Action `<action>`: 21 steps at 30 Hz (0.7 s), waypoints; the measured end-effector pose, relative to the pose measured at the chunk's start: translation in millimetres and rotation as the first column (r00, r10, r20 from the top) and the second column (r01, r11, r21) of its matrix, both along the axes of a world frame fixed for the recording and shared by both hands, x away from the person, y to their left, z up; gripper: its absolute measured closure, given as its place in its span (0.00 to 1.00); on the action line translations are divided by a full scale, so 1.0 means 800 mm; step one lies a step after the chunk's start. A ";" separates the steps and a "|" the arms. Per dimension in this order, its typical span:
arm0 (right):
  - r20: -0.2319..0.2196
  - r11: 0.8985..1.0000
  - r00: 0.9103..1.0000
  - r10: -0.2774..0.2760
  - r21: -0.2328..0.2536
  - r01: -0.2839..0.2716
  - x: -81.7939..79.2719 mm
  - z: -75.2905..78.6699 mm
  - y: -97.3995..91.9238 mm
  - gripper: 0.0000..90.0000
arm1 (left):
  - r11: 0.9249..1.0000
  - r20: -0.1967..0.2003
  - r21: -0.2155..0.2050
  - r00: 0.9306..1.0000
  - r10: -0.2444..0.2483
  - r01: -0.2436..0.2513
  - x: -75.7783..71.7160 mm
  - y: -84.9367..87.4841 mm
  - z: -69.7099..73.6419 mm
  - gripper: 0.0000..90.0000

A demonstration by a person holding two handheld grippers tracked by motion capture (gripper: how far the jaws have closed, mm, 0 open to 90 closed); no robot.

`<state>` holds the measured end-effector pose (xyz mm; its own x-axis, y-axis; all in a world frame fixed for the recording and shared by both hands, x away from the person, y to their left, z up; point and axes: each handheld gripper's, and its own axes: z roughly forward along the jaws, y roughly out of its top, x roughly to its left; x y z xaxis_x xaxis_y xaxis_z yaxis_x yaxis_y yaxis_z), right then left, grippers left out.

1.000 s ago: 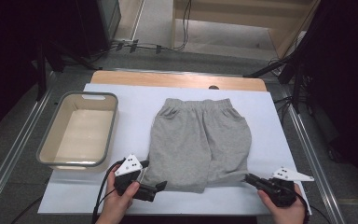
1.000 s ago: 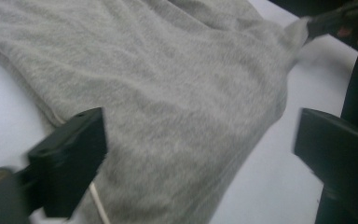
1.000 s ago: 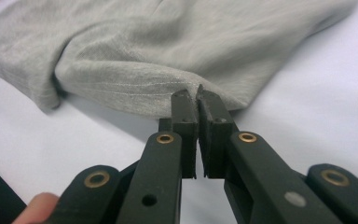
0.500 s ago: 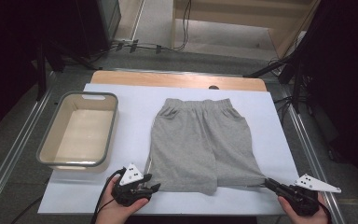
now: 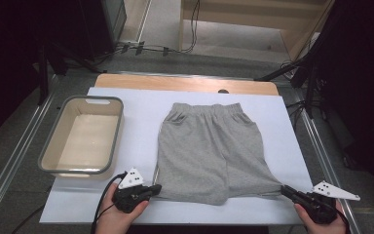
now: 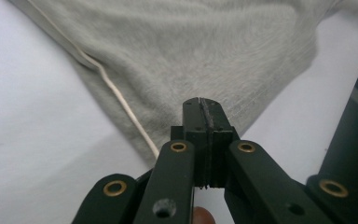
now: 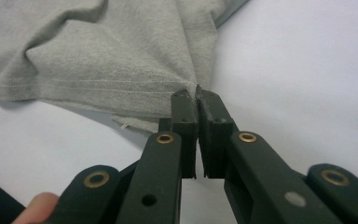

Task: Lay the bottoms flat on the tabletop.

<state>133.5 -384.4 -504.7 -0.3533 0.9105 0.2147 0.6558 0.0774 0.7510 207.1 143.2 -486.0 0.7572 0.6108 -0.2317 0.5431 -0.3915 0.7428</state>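
A pair of grey shorts [image 5: 209, 151] lies flat on the white table cover [image 5: 136, 107], waistband at the far side. My left gripper [image 5: 157, 187] is at the near left leg corner. In the left gripper view its jaws [image 6: 200, 100] have just closed, and the pads meet on the corner of the shorts [image 6: 191, 46]. My right gripper [image 5: 285, 189] is shut on the near right leg corner, which is drawn out to a point. In the right gripper view the hem of the shorts [image 7: 98, 60] runs into the closed pads [image 7: 196, 91].
A shallow beige bin [image 5: 46, 156] with a grey rim stands at the left of the table. A strip of bare wooden tabletop [image 5: 185, 84] shows at the far edge. Dark stands and cables surround the table on the floor.
The left gripper's jaws have closed on the left leg corner. The right gripper has moved out to the right, stretching the right leg corner with it.
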 end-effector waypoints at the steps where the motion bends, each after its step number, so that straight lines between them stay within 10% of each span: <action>1: -0.001 1.000 1.000 -0.008 -0.001 0.008 0.000 0.000 -0.003 0.93 | 1.000 0.010 -0.010 1.000 0.016 -0.015 0.000 0.005 0.003 1.00; 9: -0.022 0.996 0.996 -0.082 -0.034 0.081 0.001 -0.004 -0.022 0.93 | 0.997 0.012 0.004 0.997 0.077 -0.077 0.005 0.023 0.005 1.00; 21: -0.009 1.000 1.000 -0.014 -0.020 0.013 -0.009 0.002 -0.009 0.92 | 0.997 0.009 0.010 0.997 0.075 -0.075 -0.029 0.044 0.014 1.00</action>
<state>125.9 -391.5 -503.1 -0.3390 0.9194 0.1994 0.6639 0.0836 0.7432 183.6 178.3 -474.9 0.7108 0.6685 -0.2188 0.5650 -0.3574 0.7437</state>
